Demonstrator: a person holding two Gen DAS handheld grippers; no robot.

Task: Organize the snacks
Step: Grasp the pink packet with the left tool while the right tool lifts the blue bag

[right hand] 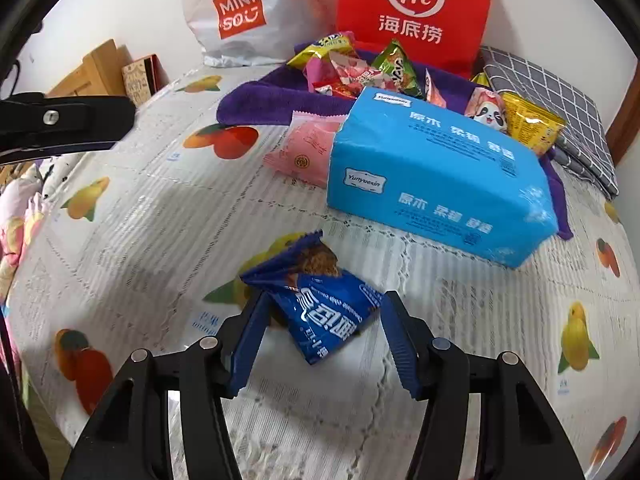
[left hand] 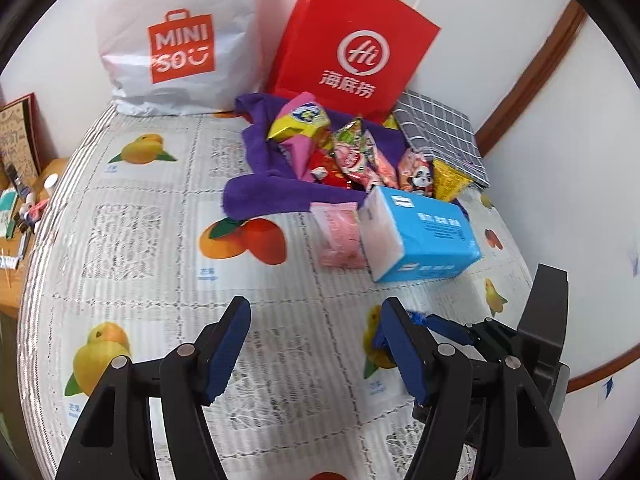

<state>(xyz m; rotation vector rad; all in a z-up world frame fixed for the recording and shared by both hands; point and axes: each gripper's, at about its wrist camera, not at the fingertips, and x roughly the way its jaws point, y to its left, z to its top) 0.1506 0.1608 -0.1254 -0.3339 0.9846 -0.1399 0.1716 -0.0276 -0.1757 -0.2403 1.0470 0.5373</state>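
Observation:
A blue snack packet [right hand: 320, 308] lies crumpled on the fruit-print tablecloth [right hand: 160, 208], between the fingers of my right gripper [right hand: 324, 300]. The jaws stand apart beside it and the pads do not press on it. My left gripper [left hand: 316, 340] hangs open over bare cloth with nothing between its fingers. Further back, a pile of snack packets [left hand: 348, 152] rests on a purple towel [left hand: 256, 196]. In front of the towel lie a pink packet [left hand: 338, 236] and a blue tissue pack [left hand: 420, 236]. The right gripper [left hand: 480, 332] shows at the right of the left wrist view.
A white Miniso bag [left hand: 180, 40] and a red paper bag [left hand: 352, 40] stand against the wall at the back. A folded grey checked cloth [left hand: 440, 132] lies at the right of the pile. Wooden furniture with small items [left hand: 24, 200] sits past the left edge.

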